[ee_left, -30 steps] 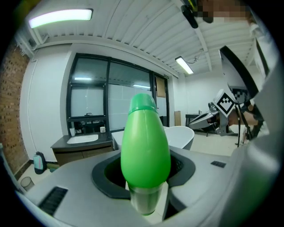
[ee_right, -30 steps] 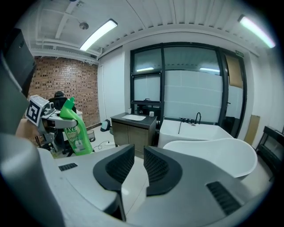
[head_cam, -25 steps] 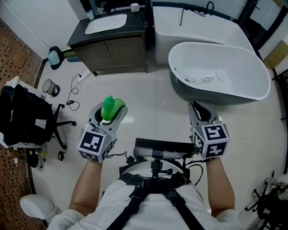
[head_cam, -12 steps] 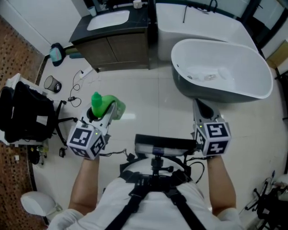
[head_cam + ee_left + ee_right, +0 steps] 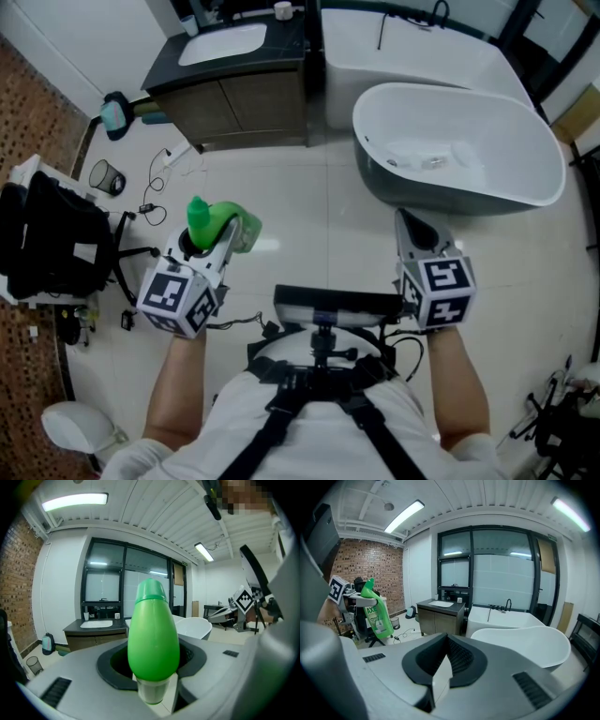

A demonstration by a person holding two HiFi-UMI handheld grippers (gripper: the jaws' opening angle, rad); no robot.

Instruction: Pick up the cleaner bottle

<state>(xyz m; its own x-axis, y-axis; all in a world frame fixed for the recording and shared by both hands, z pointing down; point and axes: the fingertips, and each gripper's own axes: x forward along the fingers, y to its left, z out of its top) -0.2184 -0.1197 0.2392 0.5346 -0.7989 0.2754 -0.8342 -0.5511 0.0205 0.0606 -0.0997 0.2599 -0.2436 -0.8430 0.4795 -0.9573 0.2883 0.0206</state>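
The green cleaner bottle [image 5: 212,223] hangs above the floor, cap towards me, with my left gripper [image 5: 210,246] shut on its body. In the left gripper view the bottle [image 5: 153,634] stands upright between the grey jaws and fills the middle. My right gripper [image 5: 413,231] is held still at the right, near the bathtub. Its jaws have just been closing and now meet with nothing between them [image 5: 439,677]. From the right gripper view the bottle [image 5: 377,613] shows at the far left, held up by the left gripper [image 5: 356,601].
A white bathtub [image 5: 459,141] stands ahead on the right. A dark vanity with a sink [image 5: 234,84] is ahead on the left. A black office chair [image 5: 56,244], a small bin [image 5: 105,180] and a cable [image 5: 155,187] lie on the left floor.
My left gripper has shifted left with the bottle and rolled a little, so the bottle now tilts. The right gripper's jaws have come together; that hand has stayed in place.
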